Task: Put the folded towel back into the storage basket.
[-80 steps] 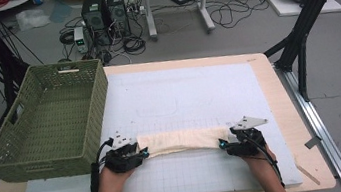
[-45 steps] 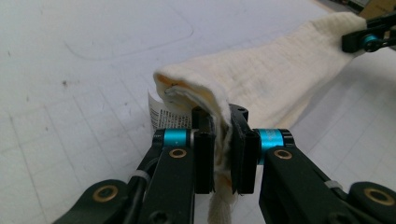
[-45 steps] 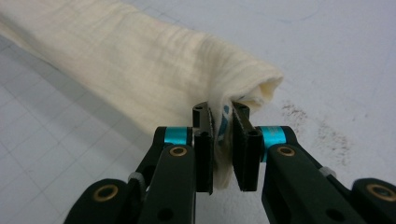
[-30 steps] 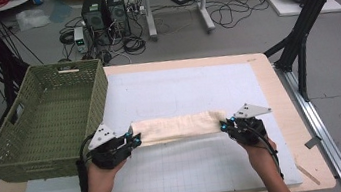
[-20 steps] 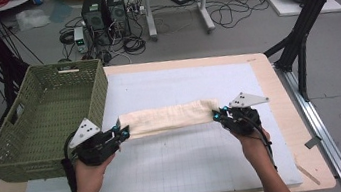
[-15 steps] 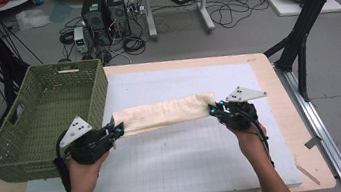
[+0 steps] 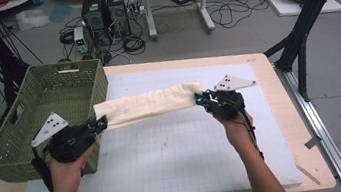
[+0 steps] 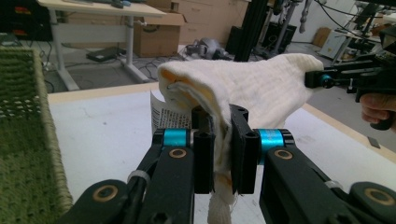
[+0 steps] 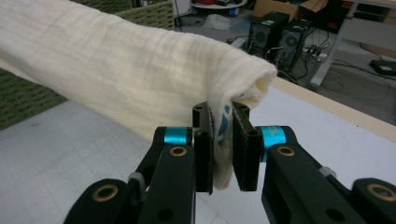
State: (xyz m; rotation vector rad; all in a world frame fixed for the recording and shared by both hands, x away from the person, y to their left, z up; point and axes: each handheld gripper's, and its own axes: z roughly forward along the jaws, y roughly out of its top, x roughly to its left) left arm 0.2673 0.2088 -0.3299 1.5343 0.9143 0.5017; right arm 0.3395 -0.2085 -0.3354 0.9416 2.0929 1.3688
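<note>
Fingers of both grippers are clamped on a rolled cream cloth (image 7: 148, 105): from above, the left gripper (image 7: 96, 122) bites one end beside a green basket (image 7: 45, 118), the right gripper (image 7: 201, 99) the other, the cloth hanging clear of the white gridded mat (image 7: 166, 152) on the desk (image 7: 281, 110). Left gripper view: the fingers (image 8: 203, 149) hide the pinched cloth fold, and a printed label behind them is unreadable. Right gripper view: the cloth runs off past the picture's left edge; cluttered room beyond.
</note>
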